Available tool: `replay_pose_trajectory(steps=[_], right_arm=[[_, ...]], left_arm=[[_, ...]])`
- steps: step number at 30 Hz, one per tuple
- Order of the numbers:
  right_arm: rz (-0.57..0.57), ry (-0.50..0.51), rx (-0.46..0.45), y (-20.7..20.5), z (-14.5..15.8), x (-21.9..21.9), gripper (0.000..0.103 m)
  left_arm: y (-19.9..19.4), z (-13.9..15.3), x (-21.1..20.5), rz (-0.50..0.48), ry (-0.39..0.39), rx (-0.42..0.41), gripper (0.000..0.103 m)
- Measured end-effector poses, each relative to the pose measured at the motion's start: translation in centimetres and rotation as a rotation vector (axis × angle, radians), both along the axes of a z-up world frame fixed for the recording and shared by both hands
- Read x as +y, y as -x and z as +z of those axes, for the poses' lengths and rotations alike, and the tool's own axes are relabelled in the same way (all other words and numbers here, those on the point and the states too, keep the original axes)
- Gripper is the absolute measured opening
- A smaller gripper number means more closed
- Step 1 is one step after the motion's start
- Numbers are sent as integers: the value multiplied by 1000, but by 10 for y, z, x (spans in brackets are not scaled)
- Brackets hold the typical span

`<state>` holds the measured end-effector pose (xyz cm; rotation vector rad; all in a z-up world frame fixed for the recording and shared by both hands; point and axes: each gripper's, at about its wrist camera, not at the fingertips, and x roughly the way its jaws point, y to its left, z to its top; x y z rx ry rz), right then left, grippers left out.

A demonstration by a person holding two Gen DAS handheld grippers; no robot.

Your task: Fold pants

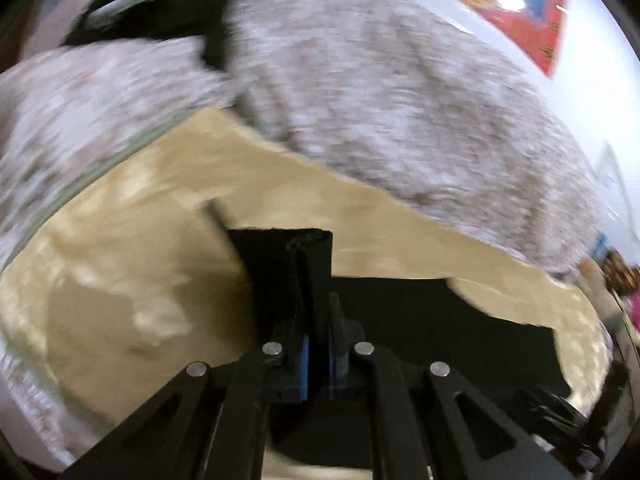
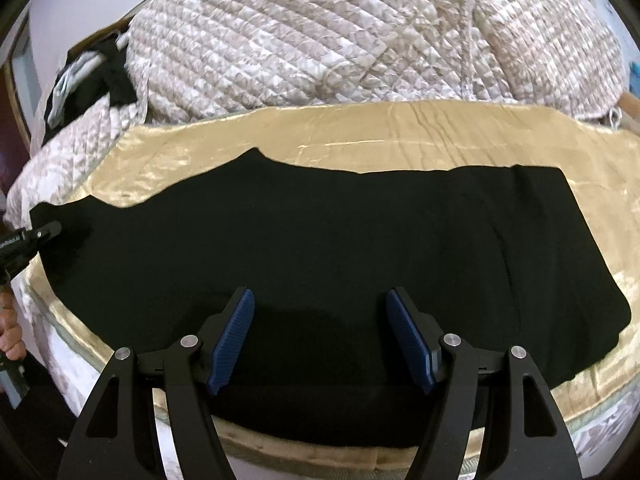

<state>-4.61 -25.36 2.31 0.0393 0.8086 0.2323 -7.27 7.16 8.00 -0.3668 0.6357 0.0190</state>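
The black pants (image 2: pixel 320 240) lie spread flat across a gold satin sheet (image 2: pixel 360 132) on the bed. My right gripper (image 2: pixel 320 336) is open, blue pads (image 2: pixel 234 336) wide apart, just above the pants' near edge and holding nothing. My left gripper (image 1: pixel 310 264) is shut on a black edge of the pants (image 1: pixel 280 256) and holds it lifted above the gold sheet (image 1: pixel 120 260); the left wrist view is motion-blurred. The left gripper also shows at the far left of the right wrist view (image 2: pixel 36 236), at the pants' left end.
A quilted grey-white comforter (image 2: pixel 340 32) is bunched behind the sheet. A dark garment pile (image 2: pixel 92 76) lies at the back left. A red hanging (image 1: pixel 520 4) is on the white wall. The bed's near edge (image 2: pixel 300 452) runs under my right gripper.
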Motion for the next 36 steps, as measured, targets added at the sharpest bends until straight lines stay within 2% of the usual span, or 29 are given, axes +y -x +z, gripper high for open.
replay_pose_trajectory(steps=[5, 9, 11, 13, 16, 18, 21, 25, 29, 32, 36], right_arm=[[-67, -63, -14, -1, 10, -22, 69], [-124, -106, -27, -2, 17, -45, 69], [-147, -121, -24, -2, 18, -55, 69], [-172, -138, -10, -3, 17, -63, 69], [-185, -158, 5, -5, 15, -70, 69], [-187, -165, 5, -5, 15, -71, 69], [-178, -177, 2, -6, 15, -69, 69], [-137, -212, -1, -6, 16, -62, 69], [-37, -278, 46, -8, 10, -49, 69], [33, -320, 100, -13, 2, -35, 69], [97, -317, 140, -31, -3, -14, 69]], left_arm=[[-19, 19, -86, -238, -25, -38, 7], [-24, 0, -152, -439, -30, 6, 7], [-28, -22, -175, -534, -24, 74, 8], [-29, -44, -186, -571, -26, 148, 8], [-21, -47, -178, -594, 26, 160, 14], [-17, -39, -173, -619, 61, 143, 28], [-5, -21, -158, -608, 60, 77, 37], [-12, -8, -125, -502, 51, 53, 38], [-31, -20, -92, -353, -30, 90, 38], [-37, -32, -75, -294, -9, 113, 38], [-38, -46, -67, -276, 13, 137, 38]])
